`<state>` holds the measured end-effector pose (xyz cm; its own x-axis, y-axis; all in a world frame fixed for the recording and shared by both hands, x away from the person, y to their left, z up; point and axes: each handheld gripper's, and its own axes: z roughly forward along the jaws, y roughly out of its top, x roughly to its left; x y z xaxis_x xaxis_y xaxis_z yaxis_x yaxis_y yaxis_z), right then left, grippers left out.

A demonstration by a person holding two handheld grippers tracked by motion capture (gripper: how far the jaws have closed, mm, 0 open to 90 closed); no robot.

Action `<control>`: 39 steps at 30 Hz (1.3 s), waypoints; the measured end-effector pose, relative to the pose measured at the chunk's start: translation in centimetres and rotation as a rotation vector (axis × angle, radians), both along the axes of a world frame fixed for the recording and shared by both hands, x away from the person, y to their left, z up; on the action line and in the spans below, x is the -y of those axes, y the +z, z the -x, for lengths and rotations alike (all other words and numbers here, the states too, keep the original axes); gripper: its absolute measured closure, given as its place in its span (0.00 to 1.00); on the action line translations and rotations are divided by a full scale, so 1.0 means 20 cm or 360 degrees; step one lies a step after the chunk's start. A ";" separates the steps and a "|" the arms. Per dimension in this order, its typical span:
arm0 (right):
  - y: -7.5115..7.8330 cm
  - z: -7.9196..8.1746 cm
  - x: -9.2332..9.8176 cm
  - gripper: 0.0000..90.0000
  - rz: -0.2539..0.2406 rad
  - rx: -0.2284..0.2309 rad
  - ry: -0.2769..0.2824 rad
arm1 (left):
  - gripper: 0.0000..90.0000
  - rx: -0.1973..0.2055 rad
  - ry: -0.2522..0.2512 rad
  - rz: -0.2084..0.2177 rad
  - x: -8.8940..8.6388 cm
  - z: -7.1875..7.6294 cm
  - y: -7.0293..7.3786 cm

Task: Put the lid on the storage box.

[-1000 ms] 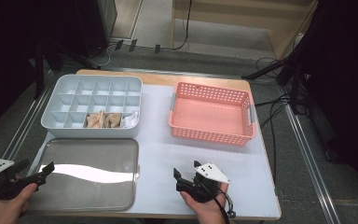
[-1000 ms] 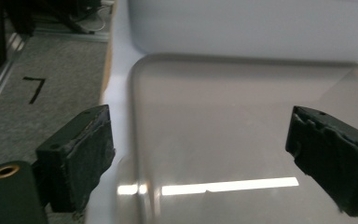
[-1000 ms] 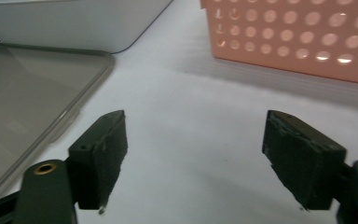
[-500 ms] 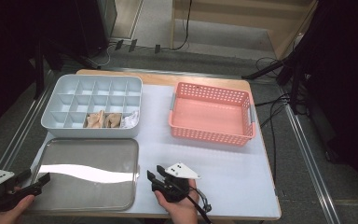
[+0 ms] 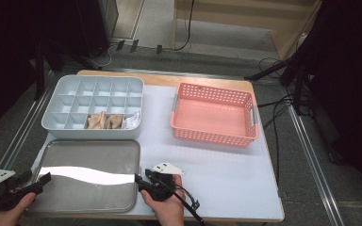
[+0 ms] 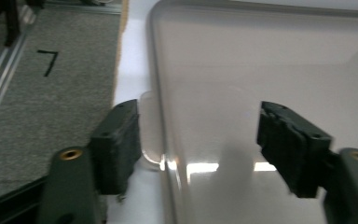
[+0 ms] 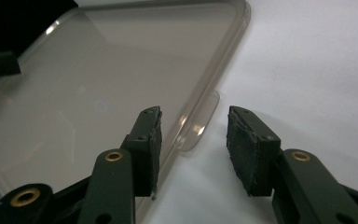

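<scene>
White table (image 5: 217,160): tray (image 5: 85,183) rim tabs between both jaws.

A left gripper (image 5: 40,181) and right gripper (image 5: 140,181) flank the metal tray (image 5: 87,160), jaws at its ends.

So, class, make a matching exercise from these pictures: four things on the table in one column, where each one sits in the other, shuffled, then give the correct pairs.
Things:
1. clear lid
2. pink basket
3. grey divided box
4. left gripper

Places:
A. far right part of the table
B. at the lid's left edge, jaws either side of its small tab
C. near left part of the table, lying flat
D. far left, behind the lid, with a few items in its front compartments

Pairs: 1-C, 2-A, 3-D, 4-B
</scene>
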<state>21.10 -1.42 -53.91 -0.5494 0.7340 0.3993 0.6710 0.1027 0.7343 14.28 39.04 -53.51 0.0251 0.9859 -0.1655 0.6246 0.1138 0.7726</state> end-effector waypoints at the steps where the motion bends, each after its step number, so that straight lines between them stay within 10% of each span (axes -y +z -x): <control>1: 0.00 0.00 0.00 0.63 -0.0012 -0.0015 -0.0010 | 0.42 0.0004 0.0011 0.0018 0.00 0.00 0.00; 17: 0.02 -0.02 -0.03 0.58 -0.0234 -0.0310 -0.0240 | 0.64 0.0012 0.0104 0.0148 -0.02 0.00 0.00; 31: 0.00 -0.04 0.10 0.69 -0.0383 -0.0281 -0.0239 | 0.70 0.0039 0.0035 0.0205 0.02 0.01 -0.02; 39: -0.01 -0.05 0.13 0.65 -0.0312 -0.0314 -0.0233 | 0.55 -0.0044 -0.0048 0.0177 0.06 -0.02 0.01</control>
<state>22.17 -3.94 -54.07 -0.3416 0.6981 0.6292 0.7997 -0.1358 0.5848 14.78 37.93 -53.26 0.0482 0.9603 -0.2747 0.6499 0.1787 0.7387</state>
